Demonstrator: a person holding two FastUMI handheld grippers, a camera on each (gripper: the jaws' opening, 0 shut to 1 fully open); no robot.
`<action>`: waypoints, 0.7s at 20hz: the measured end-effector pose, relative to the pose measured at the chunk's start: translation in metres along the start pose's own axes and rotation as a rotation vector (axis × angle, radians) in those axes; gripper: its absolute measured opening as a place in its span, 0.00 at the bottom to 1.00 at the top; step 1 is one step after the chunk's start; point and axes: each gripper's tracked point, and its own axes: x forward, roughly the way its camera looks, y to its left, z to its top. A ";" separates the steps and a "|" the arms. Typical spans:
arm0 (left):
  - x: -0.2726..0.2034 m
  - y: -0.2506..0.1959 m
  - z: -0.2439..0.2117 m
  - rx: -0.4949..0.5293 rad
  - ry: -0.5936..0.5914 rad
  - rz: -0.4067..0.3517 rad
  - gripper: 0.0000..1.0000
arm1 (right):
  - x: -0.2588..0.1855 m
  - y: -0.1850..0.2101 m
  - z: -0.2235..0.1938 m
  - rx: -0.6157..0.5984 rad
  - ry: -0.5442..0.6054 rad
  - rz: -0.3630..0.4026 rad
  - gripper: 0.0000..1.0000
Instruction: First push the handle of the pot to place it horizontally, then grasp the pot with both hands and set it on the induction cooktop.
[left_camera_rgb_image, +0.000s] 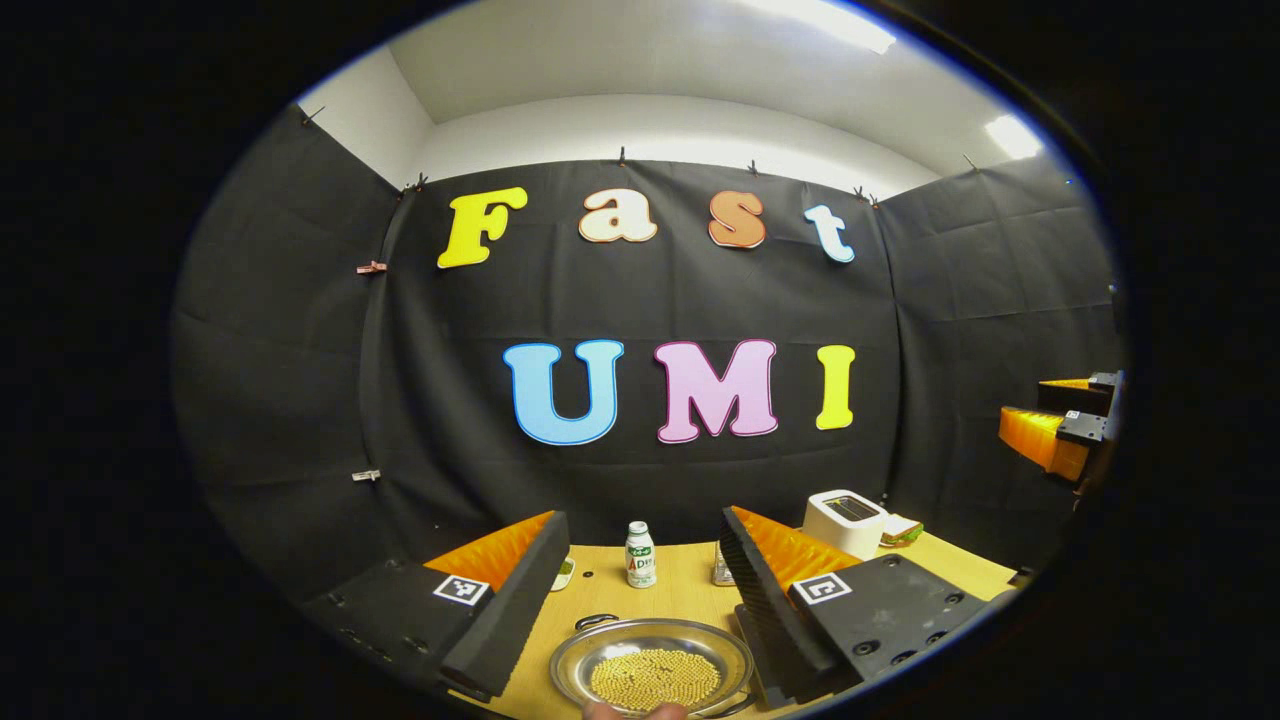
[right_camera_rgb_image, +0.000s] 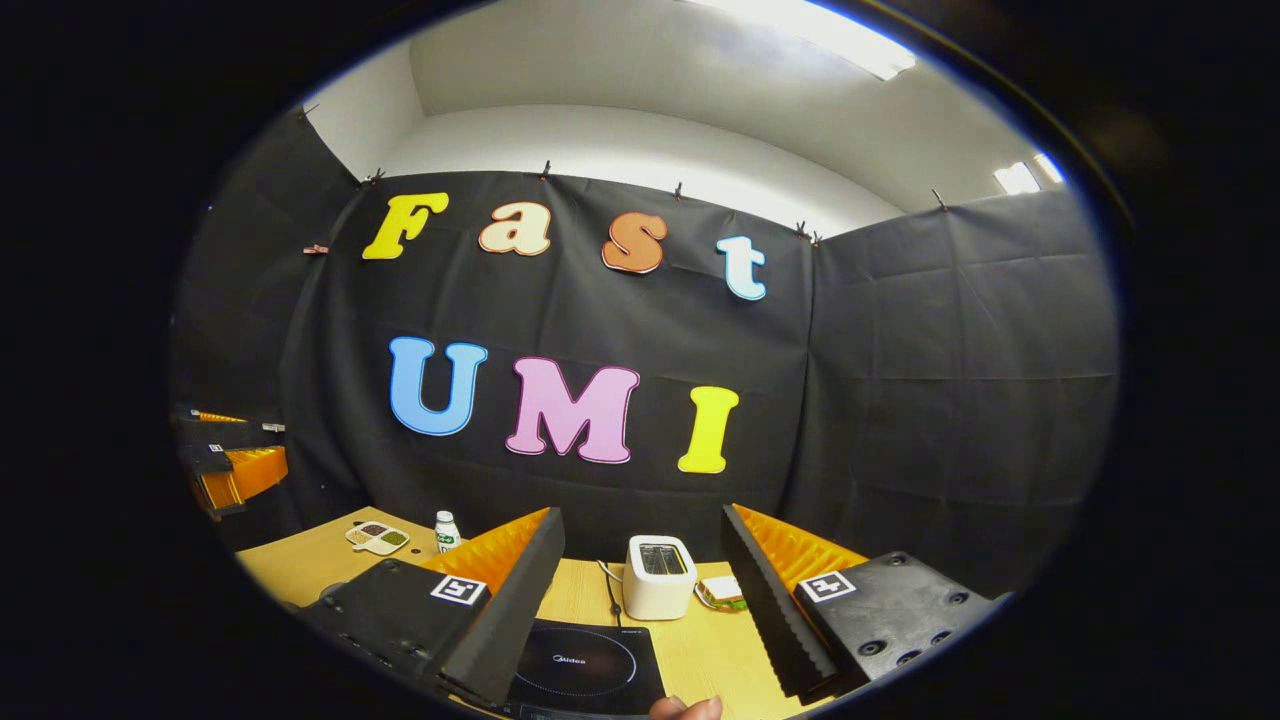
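A shallow metal pot (left_camera_rgb_image: 650, 668) with yellow beads inside sits on the wooden table (left_camera_rgb_image: 690, 590), low in the left gripper view. One loop handle (left_camera_rgb_image: 597, 621) shows at its far left rim. My left gripper (left_camera_rgb_image: 640, 515) is open and empty, hovering above and just behind the pot. The black induction cooktop (right_camera_rgb_image: 585, 665) lies low in the right gripper view, beneath my right gripper (right_camera_rgb_image: 640, 512), which is open and empty too. Each gripper also appears at the edge of the other's view: the right gripper (left_camera_rgb_image: 1060, 430) and the left gripper (right_camera_rgb_image: 225, 460), both held in the air.
A white toaster (right_camera_rgb_image: 658, 575) stands behind the cooktop with a sandwich (right_camera_rgb_image: 720, 592) beside it. A small white bottle (left_camera_rgb_image: 640, 555) and a glass jar (left_camera_rgb_image: 722, 570) stand behind the pot. A compartment dish (right_camera_rgb_image: 378, 537) lies farther left. A person's fingertip (right_camera_rgb_image: 685, 708) shows at the bottom.
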 end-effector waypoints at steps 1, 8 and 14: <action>0.000 0.001 0.001 -0.003 -0.001 -0.001 0.95 | 0.000 -0.001 0.000 -0.003 -0.001 -0.003 0.97; -0.006 -0.009 0.005 0.026 0.001 -0.067 0.05 | 0.003 -0.005 0.001 -0.009 -0.008 -0.009 0.97; -0.010 -0.022 -0.030 0.049 0.156 -0.157 0.05 | 0.003 -0.011 -0.005 -0.022 -0.002 -0.018 0.97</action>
